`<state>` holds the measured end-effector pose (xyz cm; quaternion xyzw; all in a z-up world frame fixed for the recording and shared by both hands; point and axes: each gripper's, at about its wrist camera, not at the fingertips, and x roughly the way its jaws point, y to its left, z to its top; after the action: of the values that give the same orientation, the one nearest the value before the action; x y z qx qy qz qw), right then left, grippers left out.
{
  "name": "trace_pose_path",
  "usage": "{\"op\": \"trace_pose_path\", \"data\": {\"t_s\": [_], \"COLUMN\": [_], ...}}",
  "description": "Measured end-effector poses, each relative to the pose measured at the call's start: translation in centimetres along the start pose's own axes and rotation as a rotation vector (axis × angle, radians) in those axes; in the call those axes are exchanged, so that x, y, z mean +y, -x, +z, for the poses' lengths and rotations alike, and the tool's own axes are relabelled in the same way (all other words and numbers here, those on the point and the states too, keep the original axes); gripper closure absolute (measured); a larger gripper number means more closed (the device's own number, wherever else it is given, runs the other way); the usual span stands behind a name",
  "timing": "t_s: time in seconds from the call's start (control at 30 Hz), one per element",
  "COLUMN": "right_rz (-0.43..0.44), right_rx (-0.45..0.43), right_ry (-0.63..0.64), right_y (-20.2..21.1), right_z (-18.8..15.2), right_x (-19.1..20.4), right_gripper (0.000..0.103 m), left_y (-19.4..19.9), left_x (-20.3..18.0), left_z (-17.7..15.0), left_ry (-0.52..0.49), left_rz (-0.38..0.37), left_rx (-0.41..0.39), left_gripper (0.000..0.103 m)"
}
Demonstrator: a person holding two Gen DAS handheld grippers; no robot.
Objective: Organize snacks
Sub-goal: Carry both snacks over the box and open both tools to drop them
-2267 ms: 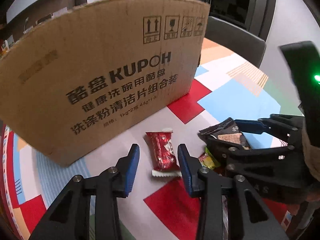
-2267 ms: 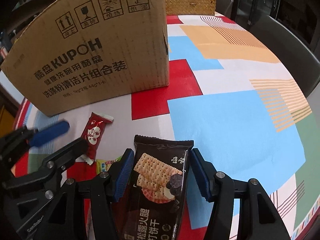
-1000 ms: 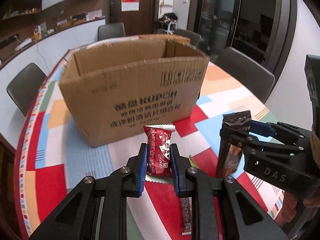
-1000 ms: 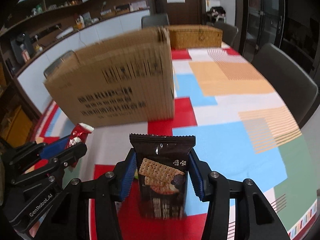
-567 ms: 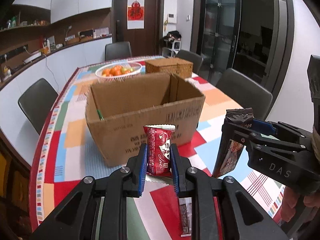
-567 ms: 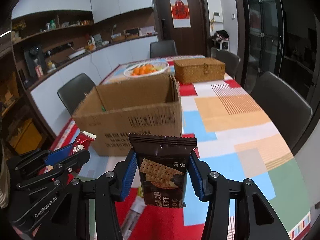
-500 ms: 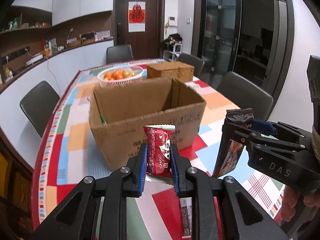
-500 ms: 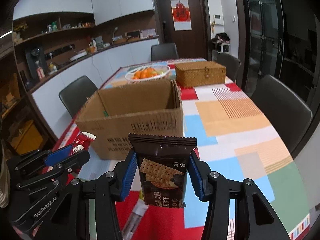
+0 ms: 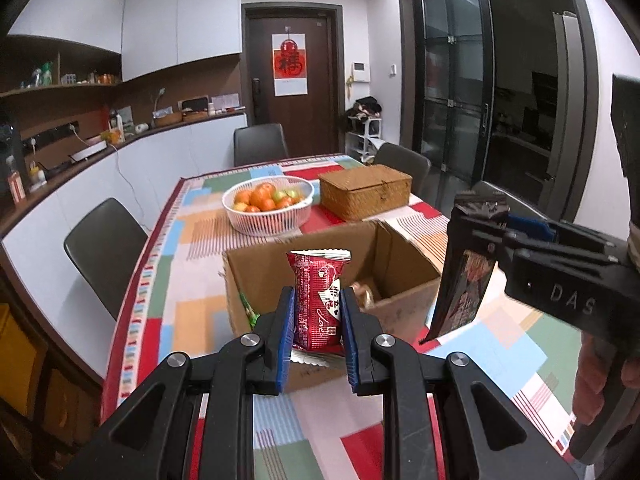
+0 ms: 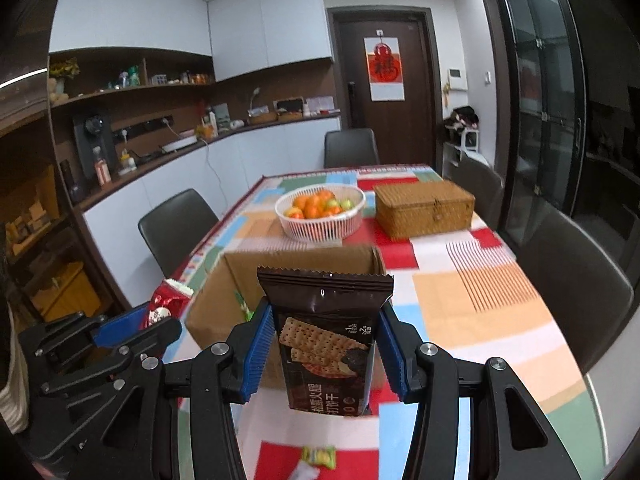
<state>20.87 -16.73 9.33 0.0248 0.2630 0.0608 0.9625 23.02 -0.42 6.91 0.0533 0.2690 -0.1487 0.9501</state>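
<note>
My left gripper (image 9: 316, 320) is shut on a red snack packet (image 9: 318, 304), held upright in the air in front of the open cardboard box (image 9: 404, 280). My right gripper (image 10: 326, 340) is shut on a dark brown cracker packet (image 10: 328, 344), also upright and raised. In the left wrist view the right gripper (image 9: 520, 248) shows at the right with the cracker packet (image 9: 464, 280) hanging beside the box. In the right wrist view the left gripper (image 10: 132, 326) and its red packet (image 10: 164, 304) sit at the lower left. The box (image 10: 224, 296) lies below and ahead, with some items inside.
A white basket of fruit (image 9: 268, 204) and a wicker box (image 9: 364, 192) stand behind the cardboard box on the patchwork tablecloth (image 9: 168, 280). A small green snack (image 10: 318, 456) lies on the table near me. Dark chairs (image 9: 104, 244) ring the table. A hand (image 9: 600, 376) holds the right gripper.
Both grippers have risen with their packets still held. The cardboard box now sits lower in both views and its open inside shows.
</note>
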Motion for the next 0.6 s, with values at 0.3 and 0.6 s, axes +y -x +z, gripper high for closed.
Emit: {"op": "trace_pose_path", "data": {"t_s": [0.3,0.6], "right_rz": [-0.014,0.016], "right_rx": [-0.014,0.073], "right_ry": [0.067,0.088], "right_y": [-3.0,-8.5], "right_z": [4.0,5.3], "right_x": [1.2,1.3], "right_gripper": [0.053,0.053], "left_y": [-3.4,-8.7], "left_x": [2.5,3.8], "left_z": [2.5,2.6], "left_ry": [0.033,0.046], "left_rz": [0.006,0.023], "left_rx": [0.035,0.121], "left_gripper": [0.080,0.080]}}
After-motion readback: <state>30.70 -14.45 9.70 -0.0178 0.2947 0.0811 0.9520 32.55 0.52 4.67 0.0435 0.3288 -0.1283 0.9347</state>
